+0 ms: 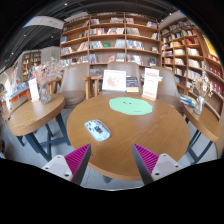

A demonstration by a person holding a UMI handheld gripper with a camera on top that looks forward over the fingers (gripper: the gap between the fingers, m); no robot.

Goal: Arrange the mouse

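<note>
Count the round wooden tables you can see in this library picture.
2. The near table, just ahead of the open tongs, holds the mouse. The second table stands beside it. Others may be hidden.

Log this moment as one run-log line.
stage: approach | gripper: open, holding nothing | mouse: on round wooden table, ahead of left finger | green mat: beyond, bare

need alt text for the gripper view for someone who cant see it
A white computer mouse lies on a round wooden table, ahead of the open gripper and apart from a green mat farther back. Two white signs stand at the table's far edge, with bookshelves behind.
</note>
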